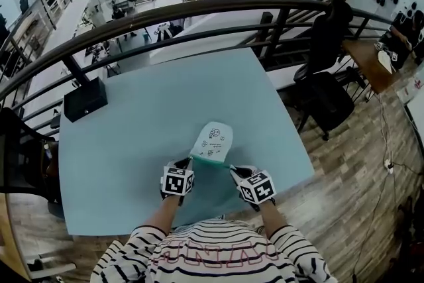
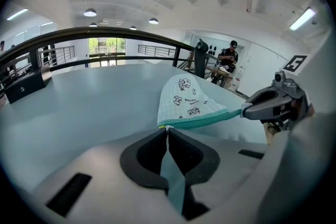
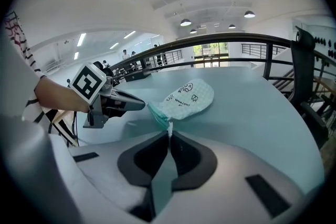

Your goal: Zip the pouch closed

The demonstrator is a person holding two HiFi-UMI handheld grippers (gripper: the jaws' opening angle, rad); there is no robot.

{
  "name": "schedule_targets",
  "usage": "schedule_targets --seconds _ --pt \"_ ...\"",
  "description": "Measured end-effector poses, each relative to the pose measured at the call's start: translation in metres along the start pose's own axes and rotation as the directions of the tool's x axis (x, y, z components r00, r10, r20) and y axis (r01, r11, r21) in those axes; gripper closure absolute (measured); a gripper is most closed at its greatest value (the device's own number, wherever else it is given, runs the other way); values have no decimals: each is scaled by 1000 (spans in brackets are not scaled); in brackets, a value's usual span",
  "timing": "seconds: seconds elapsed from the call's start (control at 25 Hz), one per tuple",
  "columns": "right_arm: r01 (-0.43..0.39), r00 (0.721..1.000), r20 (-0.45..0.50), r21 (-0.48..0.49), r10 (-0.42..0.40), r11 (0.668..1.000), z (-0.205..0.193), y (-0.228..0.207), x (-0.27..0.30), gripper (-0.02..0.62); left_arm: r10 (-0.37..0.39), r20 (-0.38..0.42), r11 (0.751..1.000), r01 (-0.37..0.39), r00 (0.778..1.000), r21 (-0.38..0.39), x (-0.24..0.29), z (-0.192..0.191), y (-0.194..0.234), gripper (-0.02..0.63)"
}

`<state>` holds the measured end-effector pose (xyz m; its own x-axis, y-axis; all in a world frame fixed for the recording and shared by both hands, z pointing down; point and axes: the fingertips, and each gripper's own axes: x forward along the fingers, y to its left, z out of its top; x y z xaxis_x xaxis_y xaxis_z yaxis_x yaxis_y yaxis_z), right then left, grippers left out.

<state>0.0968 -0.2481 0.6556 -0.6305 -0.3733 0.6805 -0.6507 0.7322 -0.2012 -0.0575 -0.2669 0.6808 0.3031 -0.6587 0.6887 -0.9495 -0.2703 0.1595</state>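
A white checked pouch (image 1: 213, 140) with small drawings and a teal zipper edge (image 1: 211, 161) lies near the front of the pale blue table (image 1: 132, 142). The zipper edge is lifted and stretched between my two grippers. My left gripper (image 1: 191, 159) is shut on the left end of the zipper edge (image 2: 199, 120), its jaws pressed together at the corner (image 2: 167, 128). My right gripper (image 1: 232, 168) is shut on the right end, where a small white tab (image 3: 169, 126) shows at its tips. The pouch body (image 3: 189, 96) rests on the table beyond both grippers.
A black box (image 1: 85, 99) sits at the table's rear left corner. A dark curved railing (image 1: 199, 10) runs behind the table. An office chair (image 1: 328, 99) stands off the right edge. The striped sleeves (image 1: 152, 238) are at the table's front edge.
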Motion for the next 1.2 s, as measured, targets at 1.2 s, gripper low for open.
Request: schedule_targets --seconds 1.2 --pt "304 915 220 175 -338 936 36 78 -51 552 -164 267 985 143 950 96 -157 23 4 578"
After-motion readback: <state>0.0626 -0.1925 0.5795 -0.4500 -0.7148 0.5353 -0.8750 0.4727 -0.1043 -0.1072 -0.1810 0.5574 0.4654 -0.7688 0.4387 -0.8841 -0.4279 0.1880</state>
